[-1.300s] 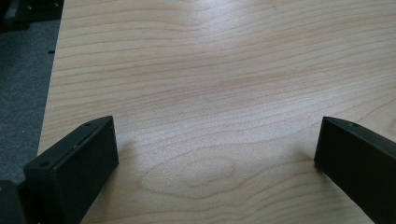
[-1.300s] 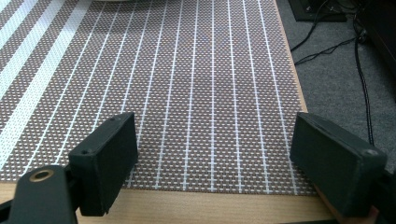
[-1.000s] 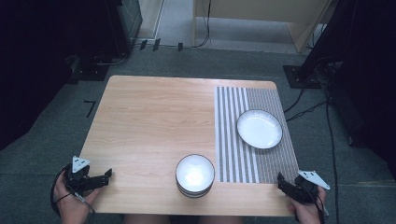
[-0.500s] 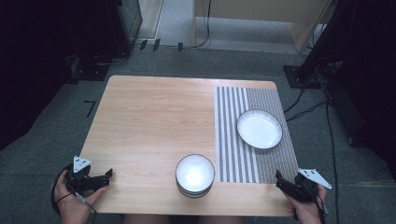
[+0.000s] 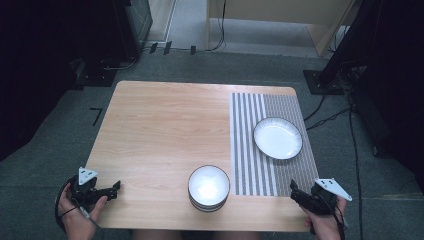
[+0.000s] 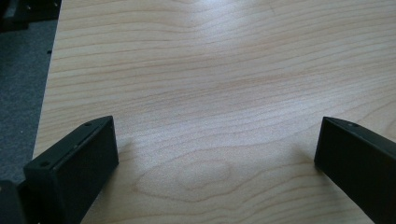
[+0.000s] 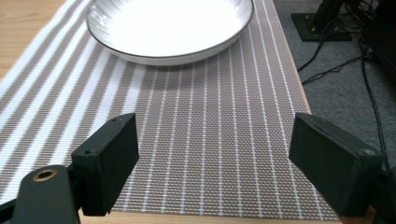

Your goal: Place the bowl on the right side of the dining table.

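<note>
A white bowl with a dark rim (image 5: 208, 187) stands on a short stack near the table's front edge. A white plate (image 5: 277, 138) rests on the striped placemat (image 5: 250, 150) at the right. At the front left corner my left gripper (image 5: 117, 189) is open over bare wood, and the left gripper view has its jaws (image 6: 215, 163) wide apart with nothing between them. My right gripper (image 5: 294, 192) hovers at the mat's front right corner. Its jaws (image 7: 215, 154) have just been opening and are empty, and ahead of them lies the plate (image 7: 170, 28) on the mat (image 7: 210, 116).
The wooden table (image 5: 165, 130) stands on grey carpet. Cables and black stand bases lie on the floor to the right (image 5: 330, 107) and behind. A light wooden cabinet (image 5: 280, 15) stands beyond the far edge.
The right gripper has risen a little and shifted slightly toward the mat's corner. The left gripper, bowls and plate have not moved.
</note>
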Tool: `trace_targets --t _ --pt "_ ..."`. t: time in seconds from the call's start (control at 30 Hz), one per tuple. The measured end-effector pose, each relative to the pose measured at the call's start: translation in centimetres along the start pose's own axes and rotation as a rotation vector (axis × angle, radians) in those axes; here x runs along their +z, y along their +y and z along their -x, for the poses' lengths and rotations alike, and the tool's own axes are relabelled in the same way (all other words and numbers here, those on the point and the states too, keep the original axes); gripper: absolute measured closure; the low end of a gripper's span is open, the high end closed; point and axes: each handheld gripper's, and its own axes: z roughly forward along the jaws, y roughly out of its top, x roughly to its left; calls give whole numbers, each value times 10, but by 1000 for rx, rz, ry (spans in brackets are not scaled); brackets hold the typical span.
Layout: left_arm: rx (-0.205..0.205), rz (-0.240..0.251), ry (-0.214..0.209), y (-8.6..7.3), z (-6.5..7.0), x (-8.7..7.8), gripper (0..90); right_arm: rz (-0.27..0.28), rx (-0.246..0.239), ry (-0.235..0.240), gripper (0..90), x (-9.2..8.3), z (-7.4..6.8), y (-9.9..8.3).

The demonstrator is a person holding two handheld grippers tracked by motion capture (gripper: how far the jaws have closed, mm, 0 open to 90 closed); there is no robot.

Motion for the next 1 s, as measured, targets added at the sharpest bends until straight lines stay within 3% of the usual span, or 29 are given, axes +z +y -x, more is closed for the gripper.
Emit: trace_targets --t 0.4,1.0 --pt "-1 -1 3 0 1 0 0 9 -31 24 149 -5 -20 12" --pt "-1 -1 3 0 1 0 0 40 -31 88 150 -16 -51 34"
